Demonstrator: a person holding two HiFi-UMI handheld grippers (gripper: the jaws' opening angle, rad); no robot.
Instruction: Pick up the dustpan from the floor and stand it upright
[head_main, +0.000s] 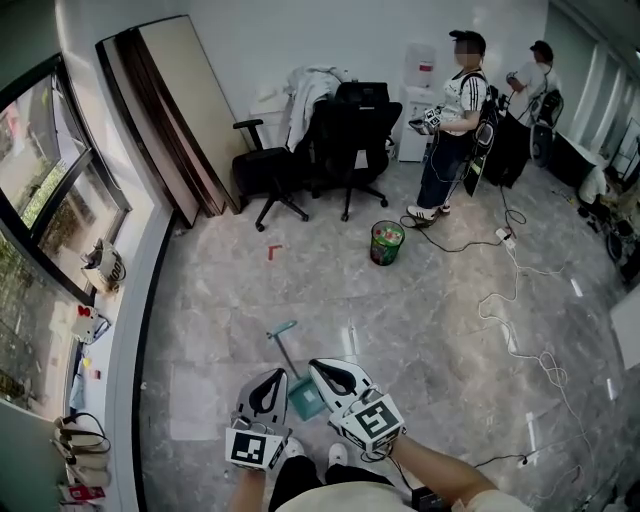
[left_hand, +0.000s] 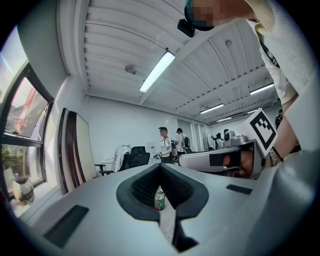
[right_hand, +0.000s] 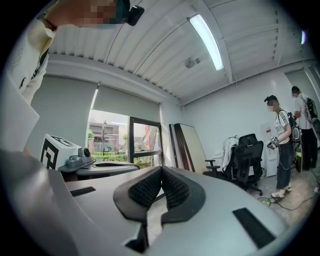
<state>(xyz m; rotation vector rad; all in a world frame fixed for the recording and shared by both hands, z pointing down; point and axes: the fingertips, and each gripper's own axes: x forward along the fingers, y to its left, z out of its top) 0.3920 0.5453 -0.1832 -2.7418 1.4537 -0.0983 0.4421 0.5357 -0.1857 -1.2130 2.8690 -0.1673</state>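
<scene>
Teal dustpan (head_main: 304, 401) lay on the pale grey, marbled floor (head_main: 430, 330) close in front of me. Its thin handle (head_main: 284, 352) ran away from me and slightly leftward, ending in a teal grip. In the head view the pan sat between my two grippers and was partly covered by them. The left gripper (head_main: 270, 375) hung just left of the pan and the right gripper (head_main: 318, 367) just right of the handle. I could not tell whether either one touched it.

The left gripper's own view showed its black ribbed pads meeting at the tips with nothing clamped between them. Only a distant green waste bin (head_main: 387, 243) showed through the gap behind the tips. The right gripper's view showed the same thing: tips pressed together, nothing held.

Well beyond the dustpan, the bin stood alone on the open floor. Black office chairs (head_main: 349, 133) sat behind it against the far wall. Tall boards (head_main: 170, 110) leaned against the wall to the left of the chairs. Two people (head_main: 452, 120) stood at the far right, and white cables (head_main: 512, 300) trailed across the floor from near their feet. A small red mark (head_main: 274, 250) lay on the floor to the left of the bin.
</scene>
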